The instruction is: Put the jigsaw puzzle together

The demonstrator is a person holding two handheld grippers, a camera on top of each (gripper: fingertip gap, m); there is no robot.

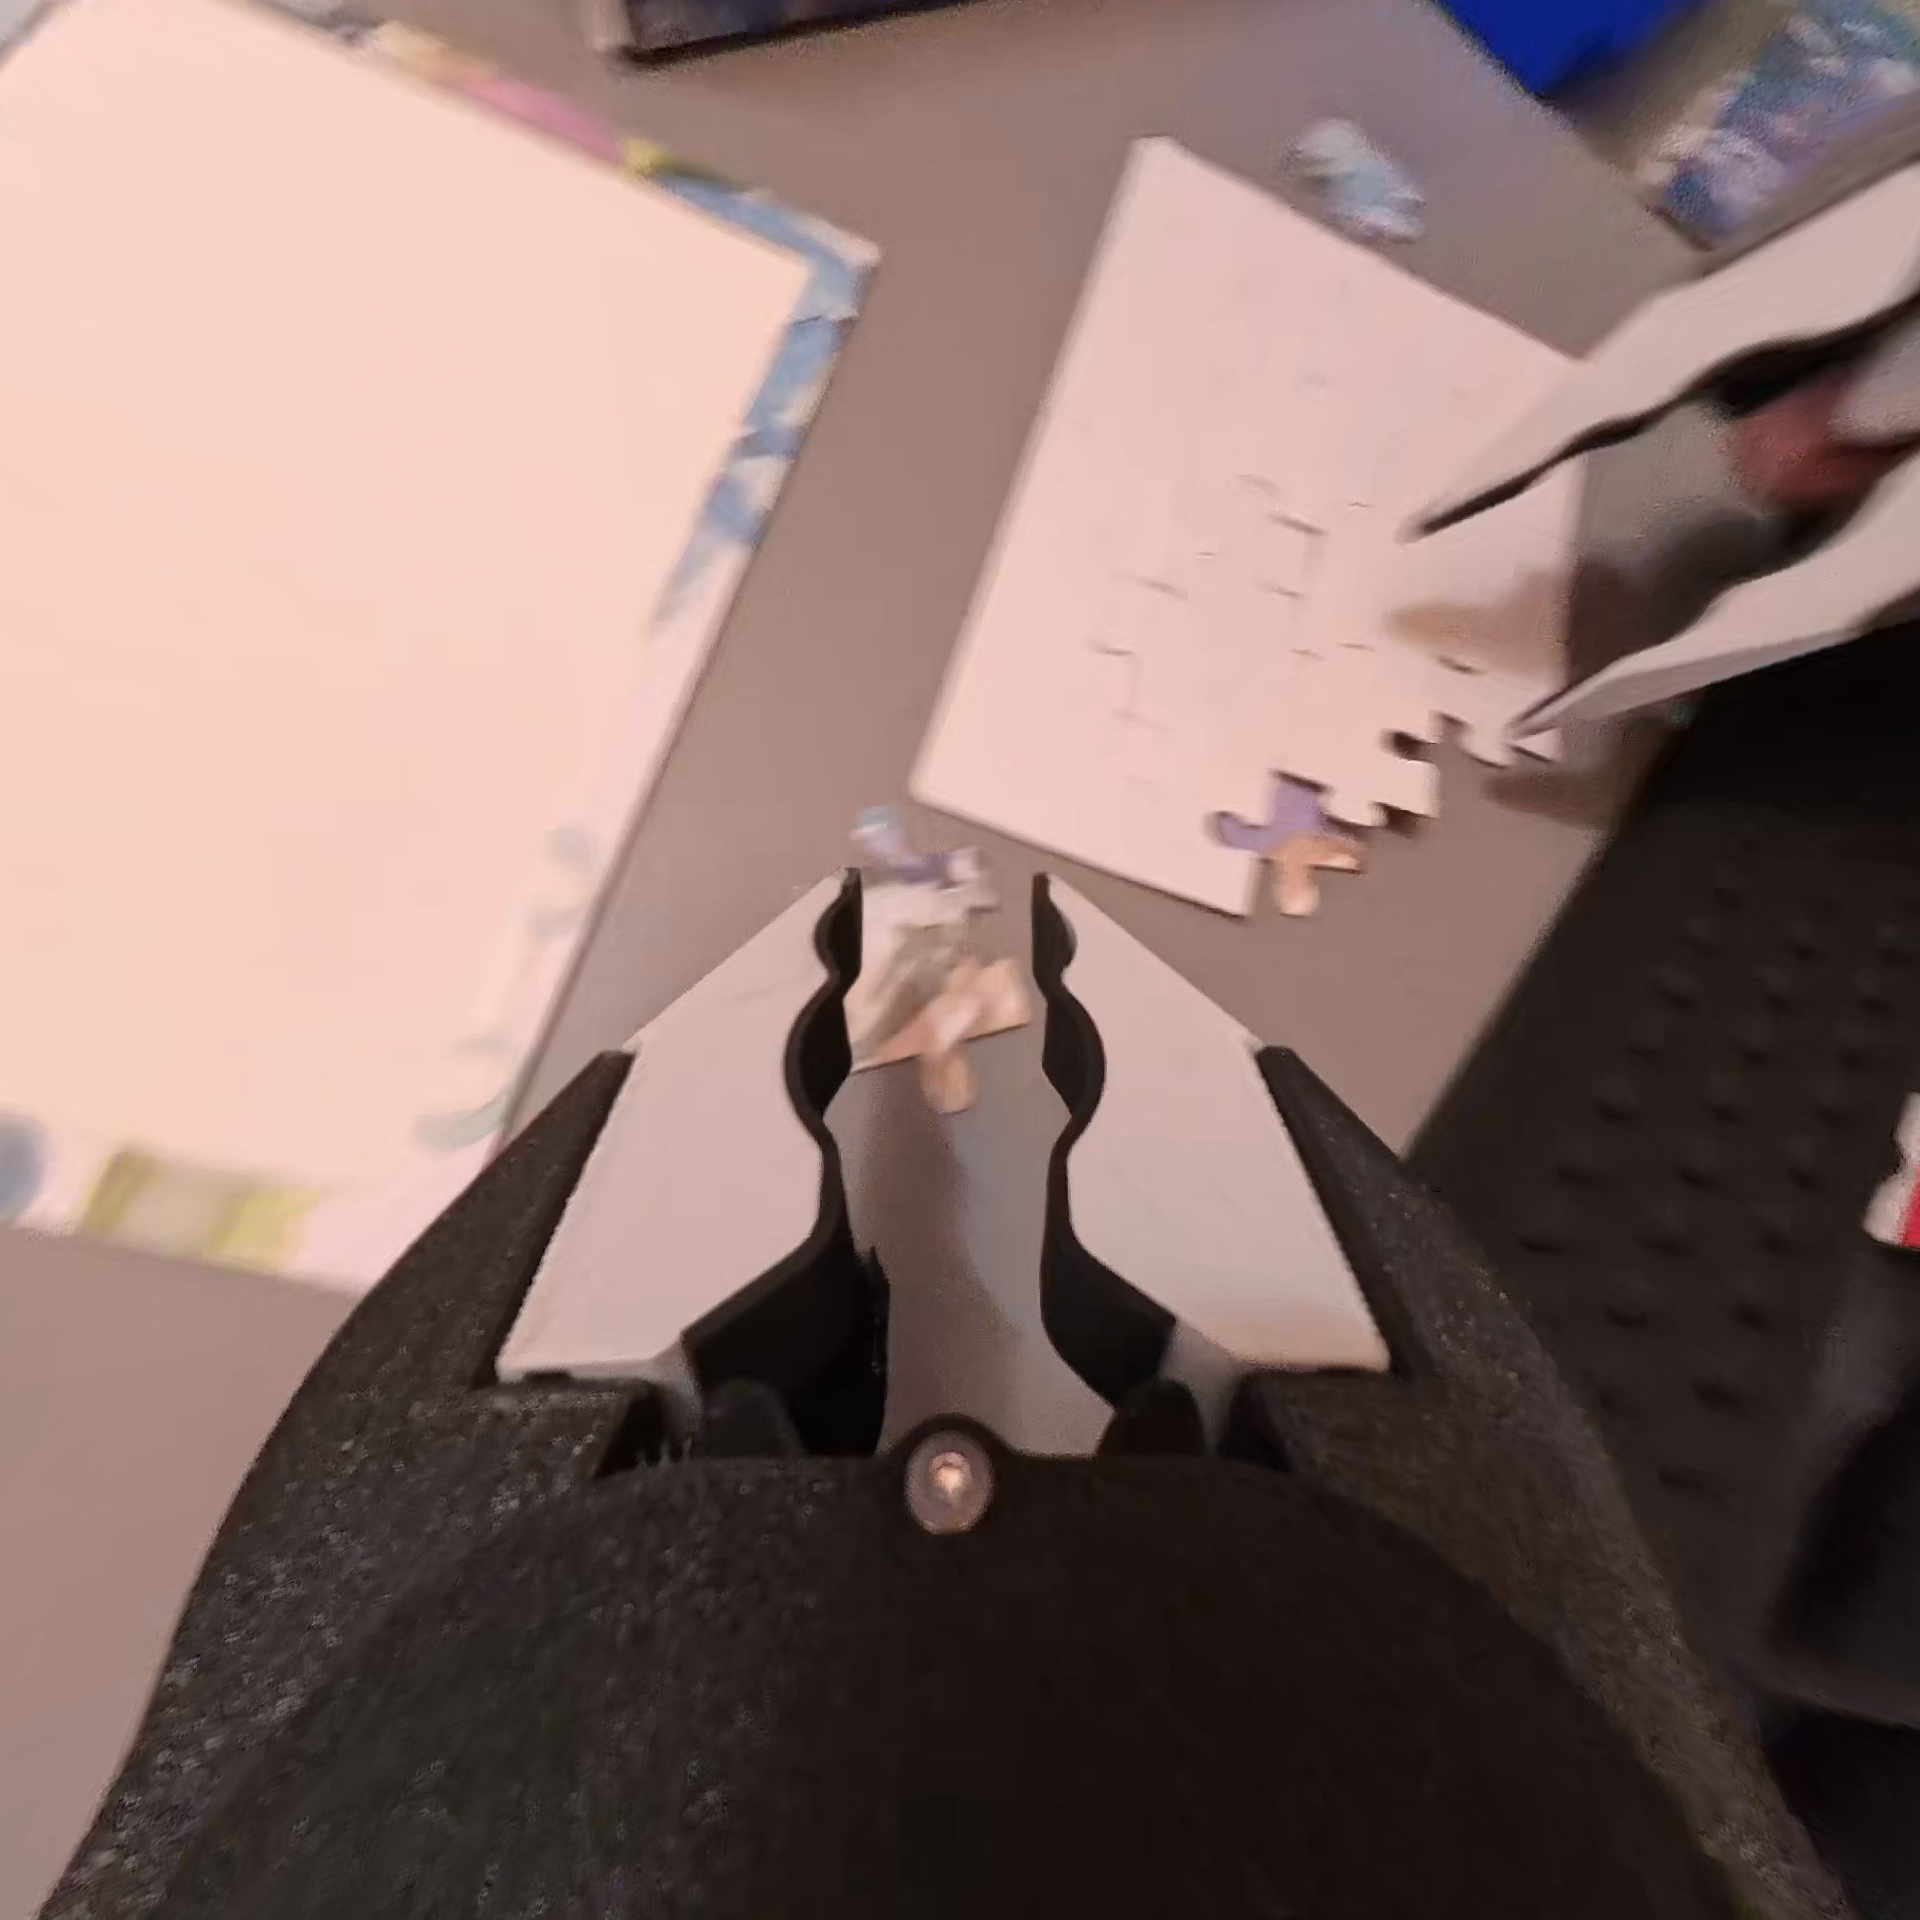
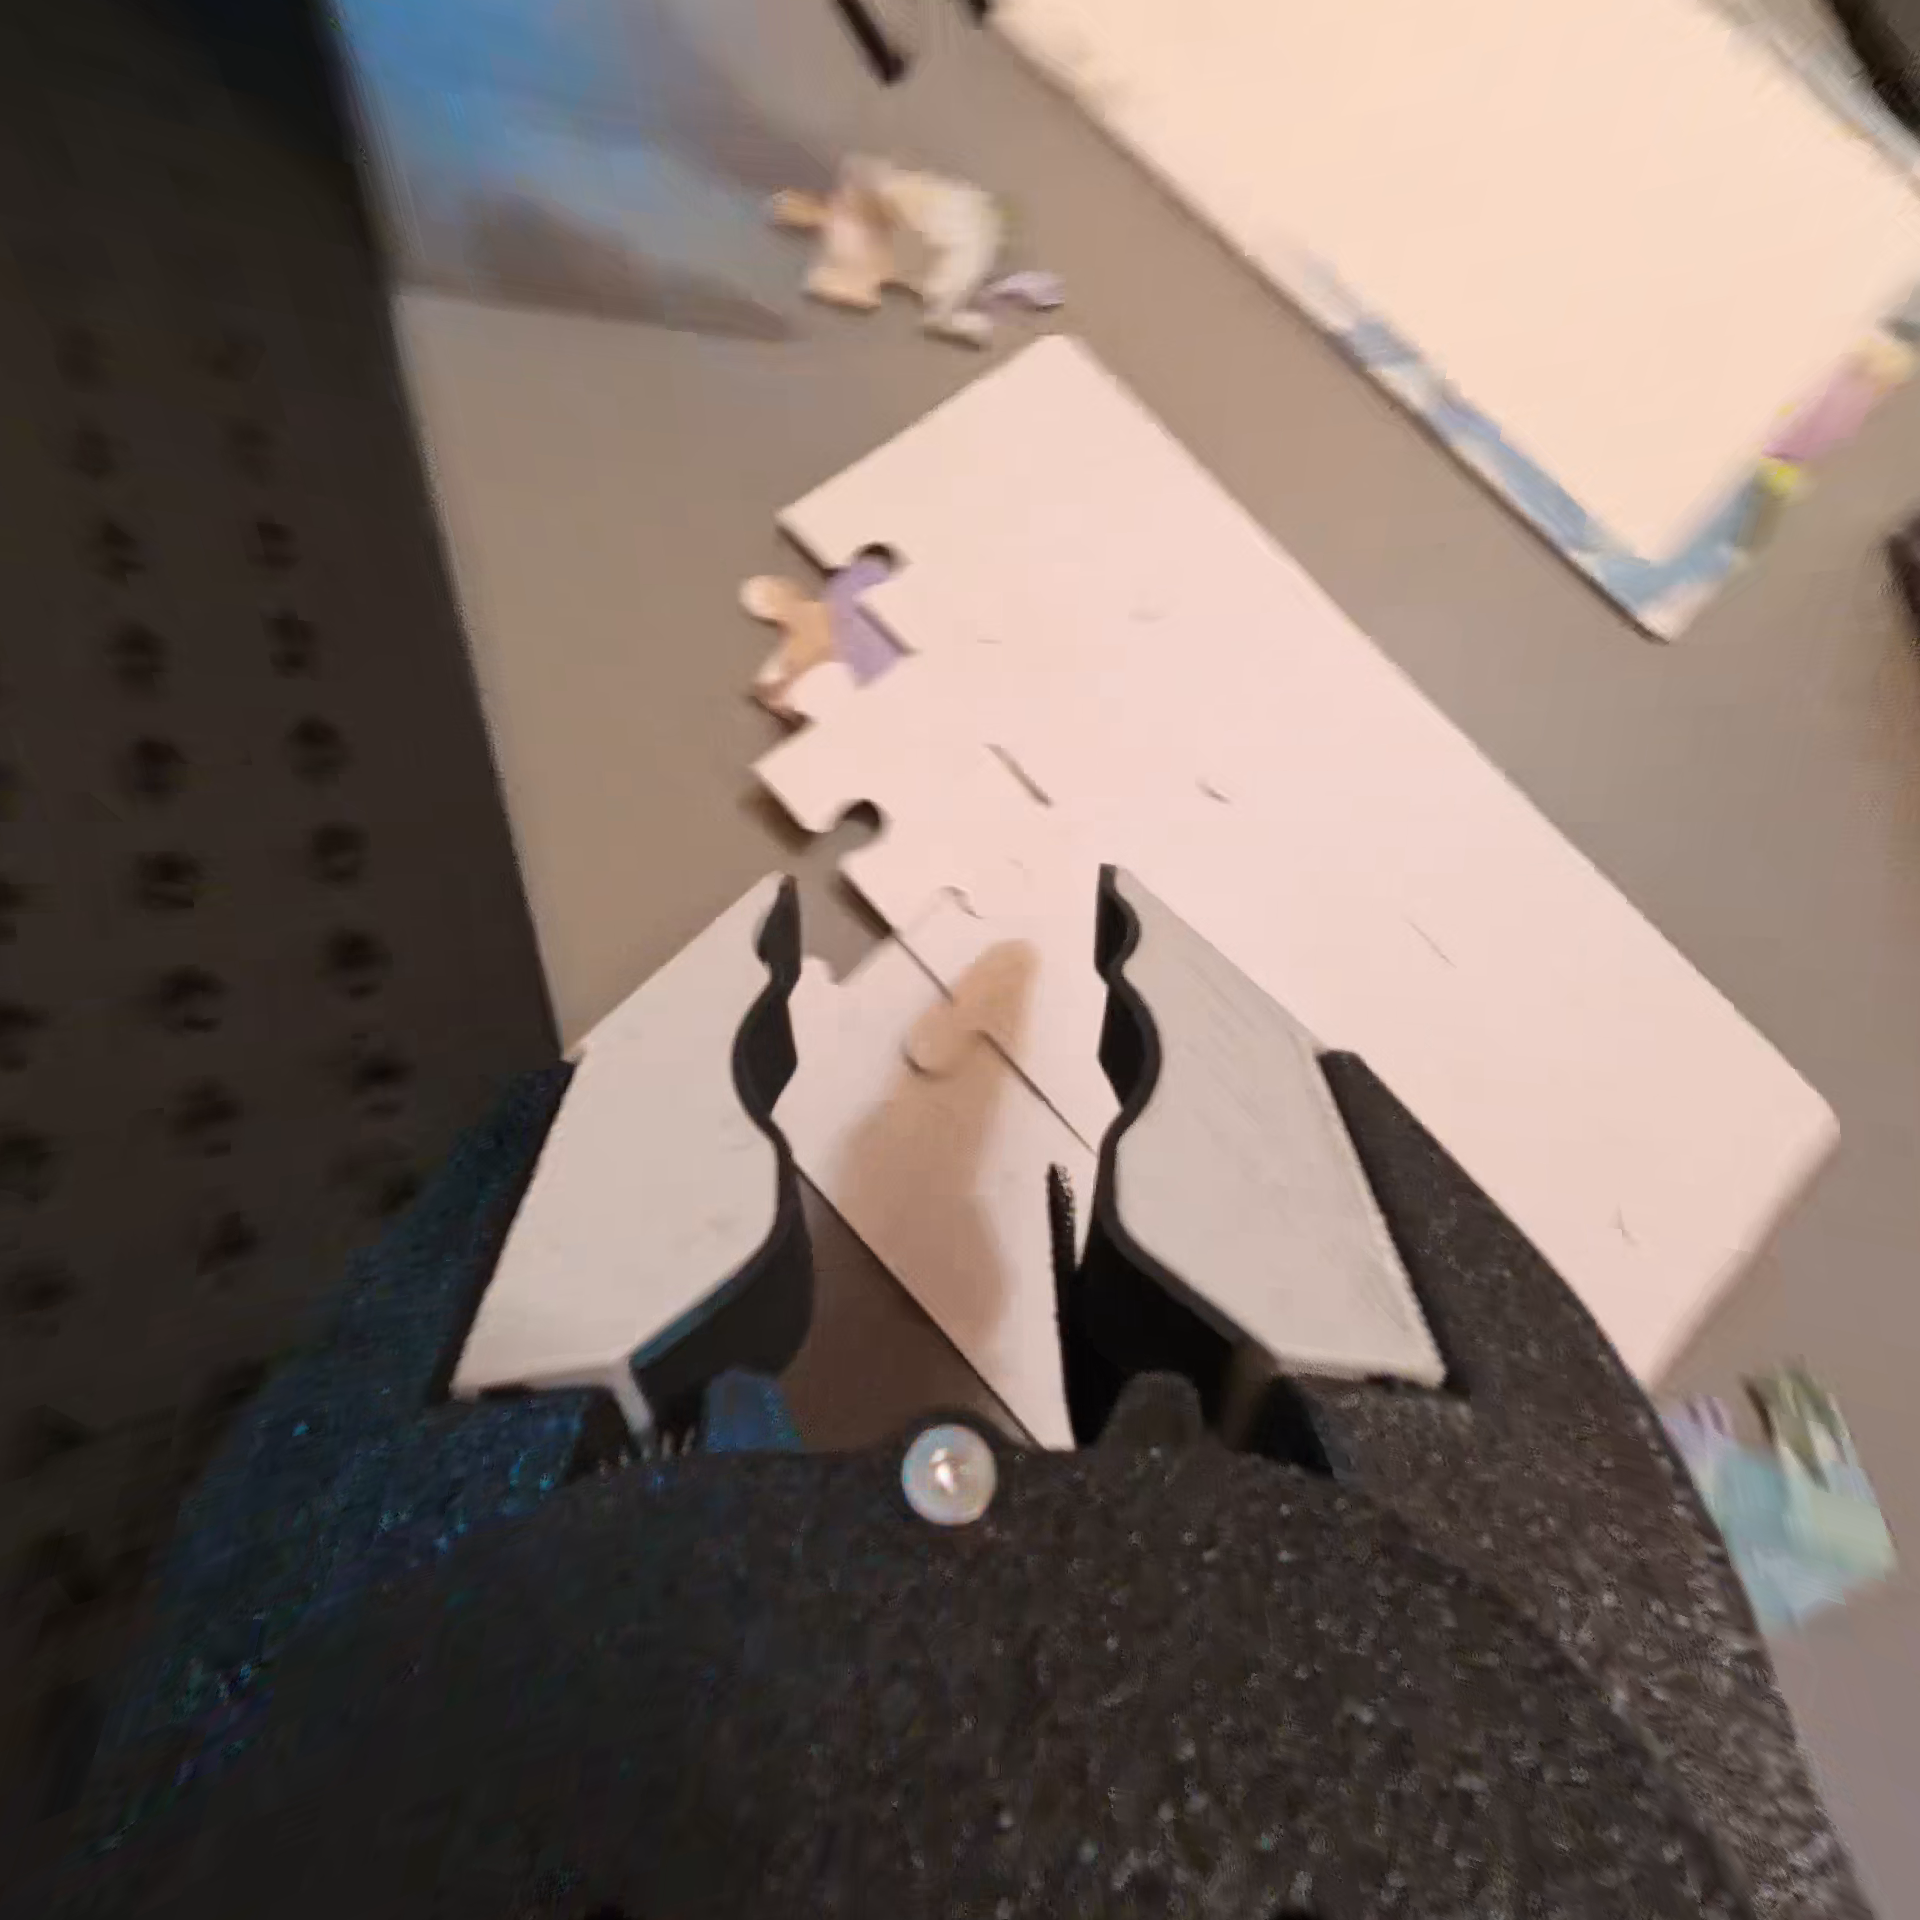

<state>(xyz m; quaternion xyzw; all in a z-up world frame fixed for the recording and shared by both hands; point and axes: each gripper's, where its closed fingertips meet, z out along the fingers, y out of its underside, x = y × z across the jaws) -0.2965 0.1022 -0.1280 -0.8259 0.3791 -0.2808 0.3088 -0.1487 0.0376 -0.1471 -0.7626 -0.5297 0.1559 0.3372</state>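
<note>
Right tool (image 2: 945, 883) over puzzle (image 2: 1195, 748)

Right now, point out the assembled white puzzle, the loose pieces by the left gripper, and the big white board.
assembled white puzzle (image 1: 1195, 520), left wrist view, bare middle.
loose pieces (image 1: 935, 987), left wrist view, pile's centre.
big white board (image 1: 364, 468), left wrist view, blank face.
</note>
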